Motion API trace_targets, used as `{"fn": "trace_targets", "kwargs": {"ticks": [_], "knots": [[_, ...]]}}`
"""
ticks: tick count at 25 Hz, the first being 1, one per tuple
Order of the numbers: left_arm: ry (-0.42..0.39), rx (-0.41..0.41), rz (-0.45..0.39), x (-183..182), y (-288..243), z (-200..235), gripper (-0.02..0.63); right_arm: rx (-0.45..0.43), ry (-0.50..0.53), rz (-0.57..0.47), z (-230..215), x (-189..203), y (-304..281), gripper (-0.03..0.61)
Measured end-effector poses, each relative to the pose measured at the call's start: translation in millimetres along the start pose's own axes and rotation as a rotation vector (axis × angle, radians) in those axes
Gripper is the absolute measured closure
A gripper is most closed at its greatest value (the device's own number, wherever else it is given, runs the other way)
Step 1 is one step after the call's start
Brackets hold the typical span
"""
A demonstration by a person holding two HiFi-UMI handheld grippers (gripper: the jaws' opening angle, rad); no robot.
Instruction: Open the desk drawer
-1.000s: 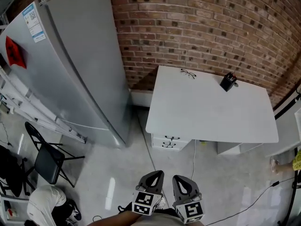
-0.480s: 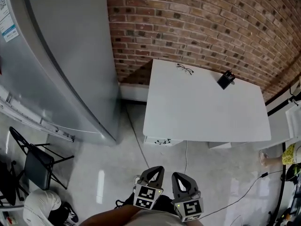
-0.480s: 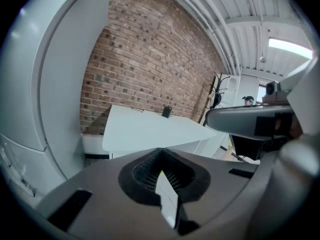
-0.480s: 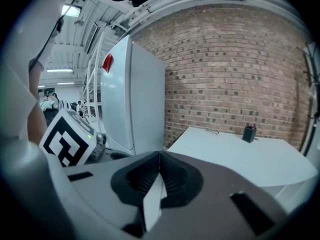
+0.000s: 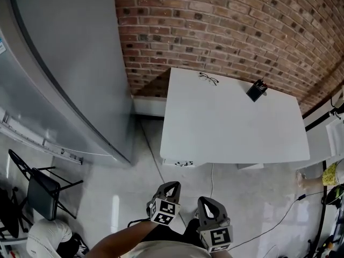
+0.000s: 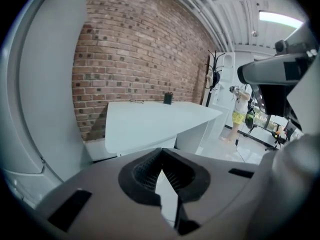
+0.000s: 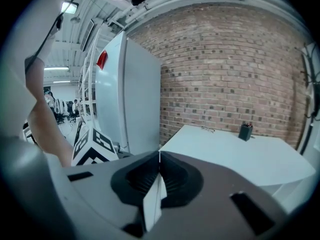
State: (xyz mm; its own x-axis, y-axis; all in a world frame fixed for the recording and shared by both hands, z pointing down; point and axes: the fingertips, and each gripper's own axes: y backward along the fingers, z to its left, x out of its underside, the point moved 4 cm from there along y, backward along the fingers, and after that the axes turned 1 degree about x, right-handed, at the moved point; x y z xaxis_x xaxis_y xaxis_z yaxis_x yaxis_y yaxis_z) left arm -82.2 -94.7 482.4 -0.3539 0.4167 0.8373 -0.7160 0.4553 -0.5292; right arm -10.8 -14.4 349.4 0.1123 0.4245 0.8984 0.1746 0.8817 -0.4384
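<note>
Left claw (image 5: 170, 187) and right claw (image 5: 208, 202), both closed and empty, hung well short of the drawer (image 5: 181, 163), which lay ahead under the near-left edge of the desk (image 5: 231, 128), nearer the left.

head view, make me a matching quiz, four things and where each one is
1 thin wire glasses
2 black pen cup
3 black folding chair
4 tall grey fridge

a on the floor, lower left of the picture
b standing left of the white desk
c desk's back edge, right of middle
d desk's back edge, left of middle

Pairs: 1-d, 2-c, 3-a, 4-b
</note>
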Motion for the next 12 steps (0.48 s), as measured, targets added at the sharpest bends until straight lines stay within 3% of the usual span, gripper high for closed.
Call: {"fn": "trace_targets", "kwargs": {"ticks": [5, 12], "knots": [[-0.096, 0.016, 0.043, 11, -38, -9, 0.606, -0.011, 0.011, -0.013, -26, 13, -6, 0.563], [-0.120, 0.020, 0.117, 46, -102, -15, 0.606, -0.024, -0.022, -0.016, -73, 53, -19, 0.563]]}}
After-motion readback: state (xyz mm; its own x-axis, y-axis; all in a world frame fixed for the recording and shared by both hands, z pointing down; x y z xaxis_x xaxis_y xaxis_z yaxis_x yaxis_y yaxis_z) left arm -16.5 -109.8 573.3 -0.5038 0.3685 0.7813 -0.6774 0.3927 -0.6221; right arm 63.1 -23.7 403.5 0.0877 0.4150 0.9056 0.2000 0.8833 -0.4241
